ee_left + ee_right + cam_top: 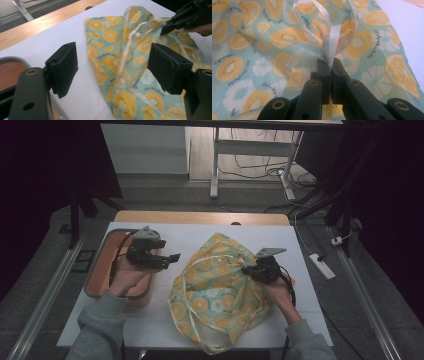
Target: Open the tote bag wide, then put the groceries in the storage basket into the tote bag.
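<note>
**On the white surface: a citrus-print bag held by its ribbon**

At the middle of the white surface (210, 232) lies a cloth bag (217, 292), pale green with orange and white citrus slices printed all over it, rumpled and bunched up toward its far end. A pale ribbon (331, 47) runs across the cloth in loops. What is inside the bag cannot be told — the fabric hides it.

The right claw (246, 270) sits at the bag's right side, and its jaws are pressed together on the ribbon and a pinch of the cloth; in the right gripper view the ribbon rises straight out from between the two black jaws. The hand behind it rests at the bag's right edge, with the cable trailing toward the near side.

The left claw (174, 257) hangs in the air to the left of the bag, apart from it, pointing right toward it. Its jaws stand wide apart with nothing between them — the left gripper view shows only the surface and the bag's left edge through the gap.

Under the left hand, at the left edge of the surface, lies a shallow tray (95, 270) with a grey rim and an orange-brown floor; the part that shows is bare.
</note>
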The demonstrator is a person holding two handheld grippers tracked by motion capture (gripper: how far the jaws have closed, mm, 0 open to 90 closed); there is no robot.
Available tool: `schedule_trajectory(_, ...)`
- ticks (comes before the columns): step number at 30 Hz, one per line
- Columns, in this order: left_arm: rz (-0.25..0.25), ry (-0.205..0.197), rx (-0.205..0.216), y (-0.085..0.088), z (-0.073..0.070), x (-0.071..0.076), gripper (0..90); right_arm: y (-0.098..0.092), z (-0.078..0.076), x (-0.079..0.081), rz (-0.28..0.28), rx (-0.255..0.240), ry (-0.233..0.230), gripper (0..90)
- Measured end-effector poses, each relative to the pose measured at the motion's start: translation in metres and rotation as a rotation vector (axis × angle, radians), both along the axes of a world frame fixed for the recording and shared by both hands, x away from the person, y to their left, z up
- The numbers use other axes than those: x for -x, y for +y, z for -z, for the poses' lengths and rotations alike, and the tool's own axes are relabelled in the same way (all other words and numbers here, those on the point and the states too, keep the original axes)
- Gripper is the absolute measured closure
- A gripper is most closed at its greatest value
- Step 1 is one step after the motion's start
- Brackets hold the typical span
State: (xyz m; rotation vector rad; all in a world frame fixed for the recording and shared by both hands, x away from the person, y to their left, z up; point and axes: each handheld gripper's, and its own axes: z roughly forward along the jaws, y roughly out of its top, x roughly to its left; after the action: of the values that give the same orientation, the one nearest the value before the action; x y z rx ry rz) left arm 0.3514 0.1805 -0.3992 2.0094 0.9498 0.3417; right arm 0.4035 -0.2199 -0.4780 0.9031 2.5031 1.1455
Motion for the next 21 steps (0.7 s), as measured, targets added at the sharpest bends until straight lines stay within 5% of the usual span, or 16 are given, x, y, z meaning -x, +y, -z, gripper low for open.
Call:
schedule_trajectory(9, -0.076, 0.021, -0.046, 0.022, 0.005, -0.009, 24.4, 0.0, 0.0, 0.0, -0.001, -0.001, 0.0, 87.5)
schedule_trajectory(15, -0.164, 0.082, -0.124, 0.042, 0.017, -0.022, 24.3, -0.001, 0.0, 0.0, -0.002, -0.005, 0.001, 87.5)
schedule_trajectory(21, -0.231, 0.114, -0.151, 0.059, 0.028, -0.031, 23.6, -0.001, 0.002, 0.0, -0.002, -0.001, 0.011, 87.5)
